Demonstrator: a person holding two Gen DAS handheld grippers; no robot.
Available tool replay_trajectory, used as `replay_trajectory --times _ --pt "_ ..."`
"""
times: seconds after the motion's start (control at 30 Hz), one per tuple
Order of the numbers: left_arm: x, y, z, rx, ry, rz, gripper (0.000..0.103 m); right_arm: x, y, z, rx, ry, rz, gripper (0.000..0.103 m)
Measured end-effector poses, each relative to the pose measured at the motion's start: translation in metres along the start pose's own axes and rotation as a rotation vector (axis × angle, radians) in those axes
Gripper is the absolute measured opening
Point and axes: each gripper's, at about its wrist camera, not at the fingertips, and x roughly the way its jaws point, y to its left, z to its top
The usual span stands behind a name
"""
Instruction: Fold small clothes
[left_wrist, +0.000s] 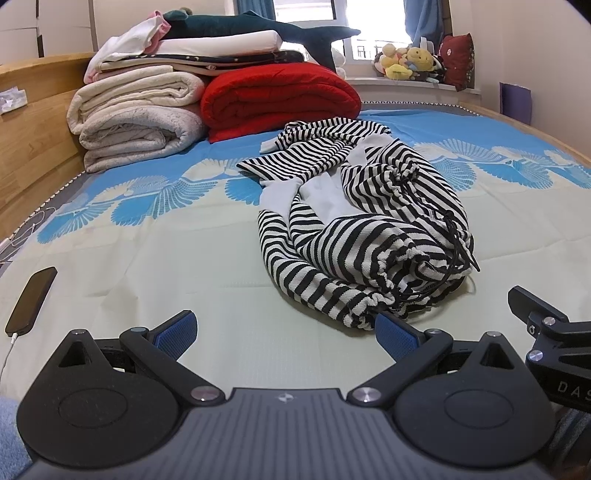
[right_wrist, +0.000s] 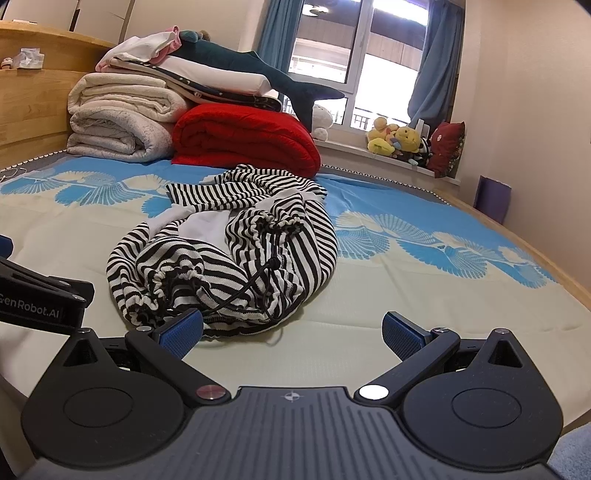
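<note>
While the striped garment lies crumpled in a heap on the bed, near the front edge and well apart from the red blanket and the stack of folded blankets behind it, best to begin by spreading, not folding. Judged from the bunched waistband and the black drawstring trailing across the top: take hold at 2 separate edges of the cloth, 1 per side, avoid pinching the cord alone, lift and draw apart so the fabric lies flat before any crease is made. Worth keeping clear of the phone lying at the left of the bed.

Left gripper: spread wide, nothing held; right blue pad just at the near hem of the stripes, touching or only overlapping in view, cannot tell which. Right gripper: likewise wide apart and holding nothing, left pad close against the garment's near edge, right pad over bare sheet.
</note>
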Motion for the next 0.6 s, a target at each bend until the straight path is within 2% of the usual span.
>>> replay_trajectory --times 0.6 --pt "0.0022 0.0019 -0.0014 -0.005 0.004 0.0 0.103 -0.0002 -0.0002 -0.0007 0.001 0.001 0.001 0.102"
